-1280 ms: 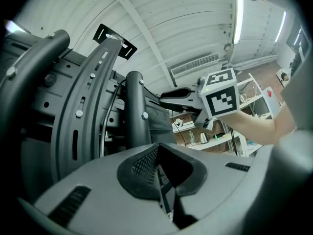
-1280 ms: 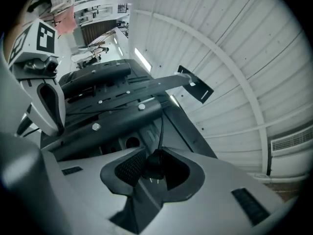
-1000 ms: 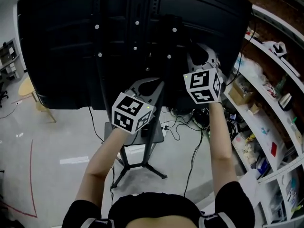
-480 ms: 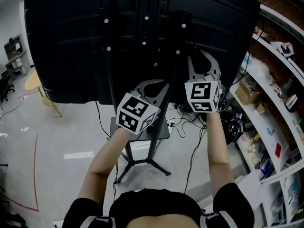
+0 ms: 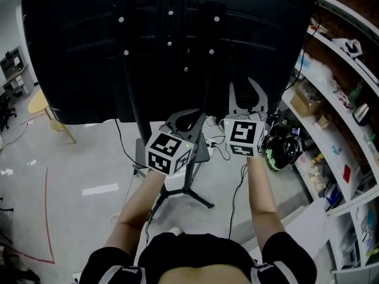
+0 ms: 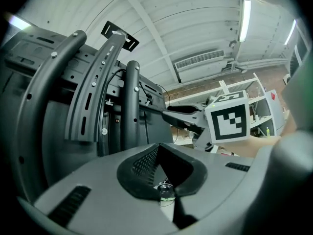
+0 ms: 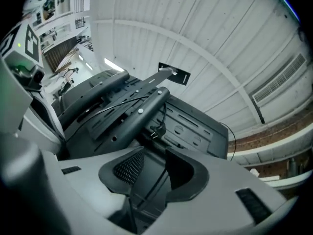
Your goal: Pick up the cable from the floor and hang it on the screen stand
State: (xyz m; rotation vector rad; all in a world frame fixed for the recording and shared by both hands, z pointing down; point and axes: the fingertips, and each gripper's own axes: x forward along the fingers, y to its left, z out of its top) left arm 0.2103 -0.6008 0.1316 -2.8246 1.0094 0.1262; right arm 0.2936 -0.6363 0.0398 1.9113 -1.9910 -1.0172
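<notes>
Fingers [image 7: 128,168] of the right gripper [image 7: 155,153] have just been opening and now stand released. The thin black cable [image 7: 152,188] passes loosely between them, up to the screen stand [image 7: 139,114]. The left gripper [image 6: 159,145] has its fingers clenched together.

Light is bright and even, falling from above: a long white ceiling tube lamp [image 6: 244,14] glares in the left gripper view, and the white ribbed metal ceiling [image 7: 195,28] is nearly blown out. All views bow hard toward dark, vignetted edges. The large black back of the screen [image 5: 77,58] holds little detail. The pale glossy floor [image 5: 71,170] carries faint reflections.
</notes>
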